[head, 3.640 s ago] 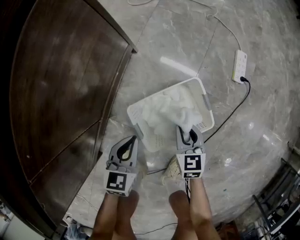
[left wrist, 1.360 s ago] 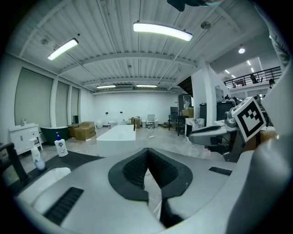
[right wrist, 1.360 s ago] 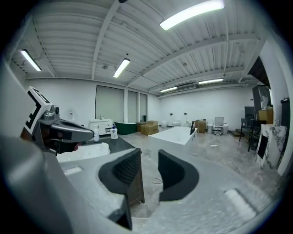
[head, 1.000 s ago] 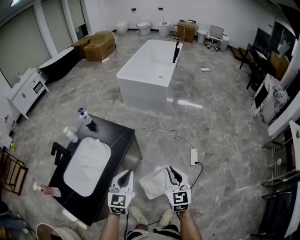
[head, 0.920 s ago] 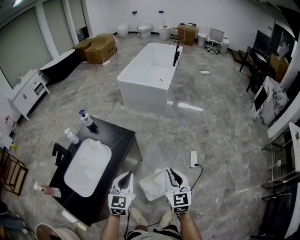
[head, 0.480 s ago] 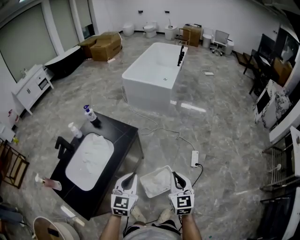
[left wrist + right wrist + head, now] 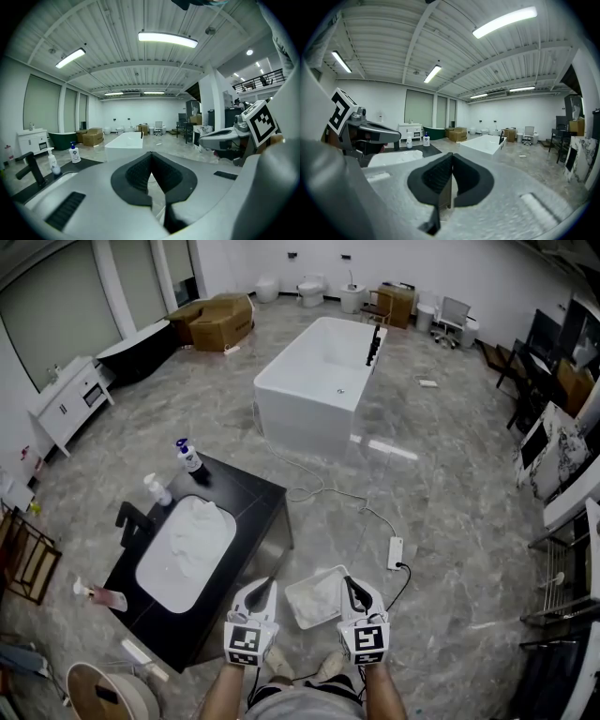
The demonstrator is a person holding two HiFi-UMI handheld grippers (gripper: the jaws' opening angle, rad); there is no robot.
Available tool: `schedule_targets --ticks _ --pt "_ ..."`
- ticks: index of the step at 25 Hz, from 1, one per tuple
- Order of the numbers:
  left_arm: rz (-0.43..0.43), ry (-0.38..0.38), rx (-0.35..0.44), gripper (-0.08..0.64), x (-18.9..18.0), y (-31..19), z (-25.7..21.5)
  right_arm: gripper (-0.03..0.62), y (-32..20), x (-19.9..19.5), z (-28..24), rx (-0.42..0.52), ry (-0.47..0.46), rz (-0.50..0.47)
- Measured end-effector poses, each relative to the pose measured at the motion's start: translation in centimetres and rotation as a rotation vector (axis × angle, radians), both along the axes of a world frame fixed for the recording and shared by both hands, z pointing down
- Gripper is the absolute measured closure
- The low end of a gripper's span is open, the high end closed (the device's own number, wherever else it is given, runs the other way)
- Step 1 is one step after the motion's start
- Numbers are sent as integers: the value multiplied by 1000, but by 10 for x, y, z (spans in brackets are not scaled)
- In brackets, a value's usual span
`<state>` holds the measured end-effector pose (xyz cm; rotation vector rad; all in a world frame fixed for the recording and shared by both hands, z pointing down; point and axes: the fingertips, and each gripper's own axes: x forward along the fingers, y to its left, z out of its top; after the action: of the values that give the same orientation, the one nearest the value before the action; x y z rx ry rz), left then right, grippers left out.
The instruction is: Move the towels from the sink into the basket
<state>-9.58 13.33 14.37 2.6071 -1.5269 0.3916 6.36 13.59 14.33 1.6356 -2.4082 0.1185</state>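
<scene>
Some basket [image 7: 309,578] rim hidden behind right gripper [image 7: 349,581].

Towels [image 7: 187,545] and basket [image 7: 292,597] are white (countertop [image 7: 248,507] black, floor [image 7: 450,521] grey).

- No legible text, brand, number or sign was found in the 3 views.
- Square black-and-white code patterns are borne by the marker cube [image 7: 246,644] of the left gripper [image 7: 266,585] and the marker cube [image 7: 367,643] of the right gripper [image 7: 350,584]; no characters are formed.
- A blue label is noted on the soap bottle [image 7: 73,153]; its print cannot be read.
</scene>
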Motion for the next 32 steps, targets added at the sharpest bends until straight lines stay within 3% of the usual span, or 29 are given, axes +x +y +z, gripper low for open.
schedule_targets --ticks 7,21,32 --pt "-57 -8 4 551 -56 -4 2 592 -16 -63 -5 13 -4 -82" --pt "-251 -18 23 551 -238 -5 -4 591 -40 -259 -18 50 -17 -295" --pt "-466 34 18 551 -353 -4 0 592 -66 -380 -11 25 6 -486"
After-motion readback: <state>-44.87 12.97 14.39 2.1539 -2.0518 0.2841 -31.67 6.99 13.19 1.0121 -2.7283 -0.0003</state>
